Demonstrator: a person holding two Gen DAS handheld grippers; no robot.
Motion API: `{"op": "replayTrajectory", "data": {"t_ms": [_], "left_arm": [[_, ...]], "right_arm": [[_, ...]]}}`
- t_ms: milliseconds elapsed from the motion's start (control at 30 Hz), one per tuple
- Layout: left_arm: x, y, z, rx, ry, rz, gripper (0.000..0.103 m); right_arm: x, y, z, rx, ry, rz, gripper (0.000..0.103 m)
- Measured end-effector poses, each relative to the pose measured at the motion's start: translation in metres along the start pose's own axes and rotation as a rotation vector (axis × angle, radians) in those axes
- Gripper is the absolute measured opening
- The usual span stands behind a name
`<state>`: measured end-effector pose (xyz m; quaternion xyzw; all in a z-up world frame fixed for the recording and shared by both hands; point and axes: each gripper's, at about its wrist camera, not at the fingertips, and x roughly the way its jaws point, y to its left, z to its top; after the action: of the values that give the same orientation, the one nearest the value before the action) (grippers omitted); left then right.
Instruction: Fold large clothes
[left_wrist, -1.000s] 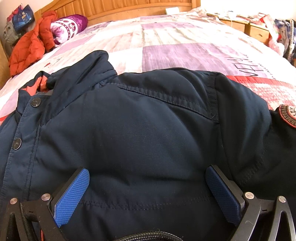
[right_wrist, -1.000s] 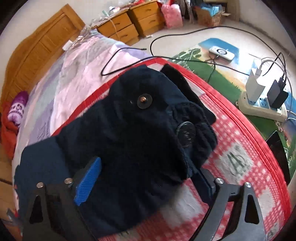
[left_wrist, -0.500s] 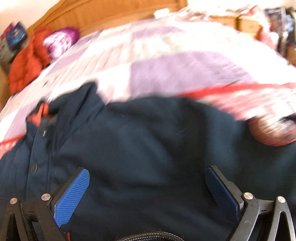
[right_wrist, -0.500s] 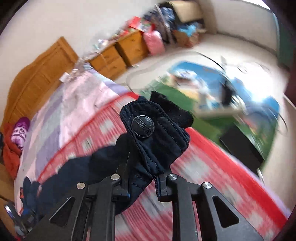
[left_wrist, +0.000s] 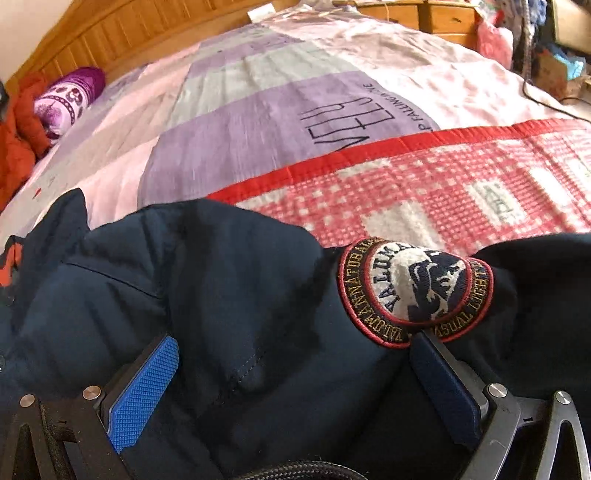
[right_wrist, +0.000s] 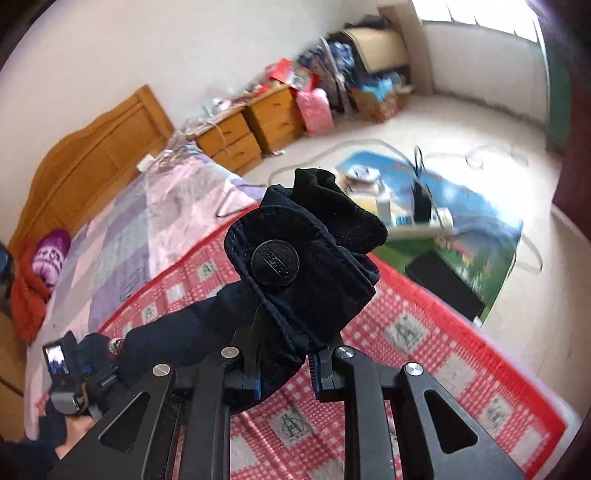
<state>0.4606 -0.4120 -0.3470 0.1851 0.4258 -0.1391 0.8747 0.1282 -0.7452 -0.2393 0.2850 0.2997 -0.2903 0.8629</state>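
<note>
- Right gripper (right_wrist: 284, 373): jaws nearly together, clamped on the sleeve cuff (right_wrist: 303, 266) of the navy jacket (left_wrist: 229, 295). The cuff stands bunched above the jaws, raised off the bed, with a round black snap button (right_wrist: 275, 263) facing the camera and a black knit inner cuff (right_wrist: 332, 199) poking out at the top.
- From the cuff, the sleeve (right_wrist: 184, 332) runs down and left to the jacket body — the rest of the garment lies at the lower left of the right wrist view.
- Left gripper (left_wrist: 291, 373): jaws wide apart, blue pads (left_wrist: 142, 391) either side of a broad span of jacket fabric. The pads do not pinch it; whether they touch the cloth I cannot tell.
- A round embroidered patch (left_wrist: 413, 291), red-rimmed with a white and navy emblem, sits on the jacket just above the left gripper's right-hand finger.
- The jacket lies on a red-and-white checked blanket (left_wrist: 424, 199) with a red border; that blanket lies over a purple-and-pink patchwork bedspread (left_wrist: 240, 110) on the bed.
- Far end of bed: wooden headboard (left_wrist: 122, 33), an orange garment (left_wrist: 14, 147) and a purple patterned roll (left_wrist: 70, 98) — well apart from the jacket.
- The left gripper is also visible in the right wrist view at lower left, with part of a hand (right_wrist: 72, 443) below it.
- Beside the bed: wooden drawer units (right_wrist: 251, 129), cables and a colourful mat (right_wrist: 443, 206) on the floor.
</note>
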Motion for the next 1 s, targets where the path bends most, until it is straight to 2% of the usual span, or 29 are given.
{"op": "replayTrajectory", "data": {"t_ms": [67,133,200,300,400,533,767,1000], "left_arm": [[-0.017,0.015,0.002,-0.046,-0.002,-0.031,0.103],[-0.033,0.035,-0.001,-0.075,-0.017,-0.026,0.103],[-0.037,0.050,-0.003,-0.072,0.005,-0.005,0.103],[-0.047,0.087,-0.014,-0.078,0.034,0.021,0.103],[-0.067,0.130,-0.028,-0.105,0.030,0.038,0.103],[-0.095,0.190,-0.051,-0.108,0.038,0.051,0.103],[-0.134,0.298,-0.095,-0.139,0.035,0.091,0.103],[-0.180,0.403,-0.154,-0.240,0.014,0.134,0.103]], "right_arm": [[-0.014,0.013,0.009,-0.054,-0.028,-0.002,0.020],[-0.029,0.033,0.018,-0.113,-0.056,-0.005,0.020],[-0.044,0.058,0.026,-0.177,-0.094,-0.003,0.020],[-0.063,0.103,0.036,-0.272,-0.145,-0.004,0.020],[-0.076,0.152,0.042,-0.343,-0.182,0.013,0.020],[-0.085,0.230,0.036,-0.440,-0.211,0.054,0.020],[-0.071,0.373,-0.012,-0.578,-0.203,0.137,0.020],[-0.031,0.529,-0.106,-0.769,-0.165,0.242,0.020]]}}
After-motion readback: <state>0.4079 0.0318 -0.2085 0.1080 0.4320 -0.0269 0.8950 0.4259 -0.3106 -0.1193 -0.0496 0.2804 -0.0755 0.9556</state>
